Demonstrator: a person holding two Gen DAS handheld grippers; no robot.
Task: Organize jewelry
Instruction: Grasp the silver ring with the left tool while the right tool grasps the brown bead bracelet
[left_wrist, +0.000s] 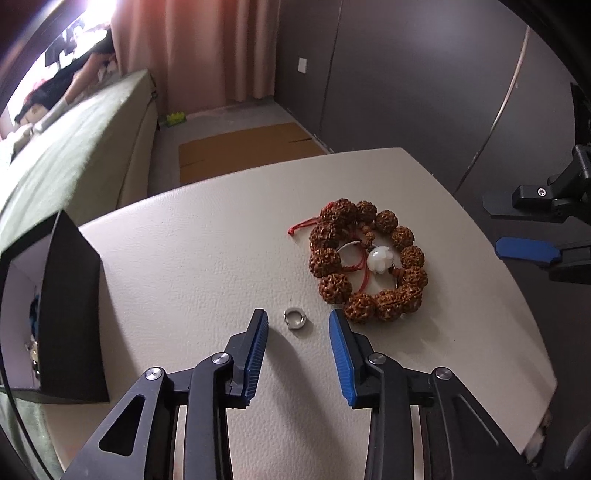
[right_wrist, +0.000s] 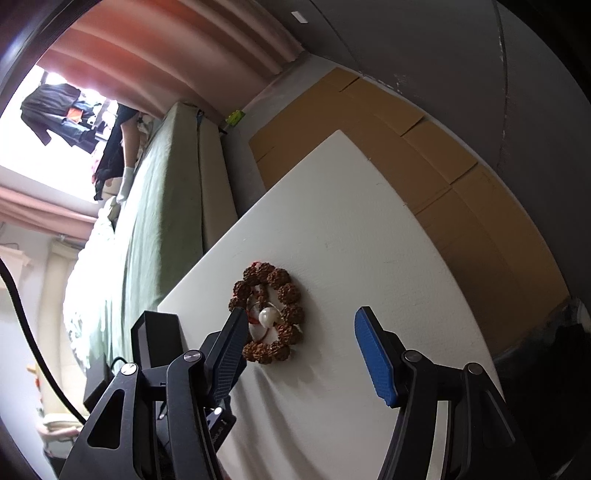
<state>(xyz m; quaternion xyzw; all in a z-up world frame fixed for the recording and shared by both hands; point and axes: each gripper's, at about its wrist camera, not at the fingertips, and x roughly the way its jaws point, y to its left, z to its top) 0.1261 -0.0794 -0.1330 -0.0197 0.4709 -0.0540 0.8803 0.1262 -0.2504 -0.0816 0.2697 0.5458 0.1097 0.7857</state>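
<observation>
No writing is legible anywhere. The left claw (left_wrist: 298, 325) is released, straddling a small silver metal ring (left_wrist: 293, 318) on the cream leather-textured worktop (left_wrist: 207, 258). The brown knobbly-bead bracelet (left_wrist: 369, 262) lies beside it. The right claw (right_wrist: 301, 325) gapes empty. The black open-topped box (left_wrist: 70, 306) is cut off, contents unclear.
</observation>
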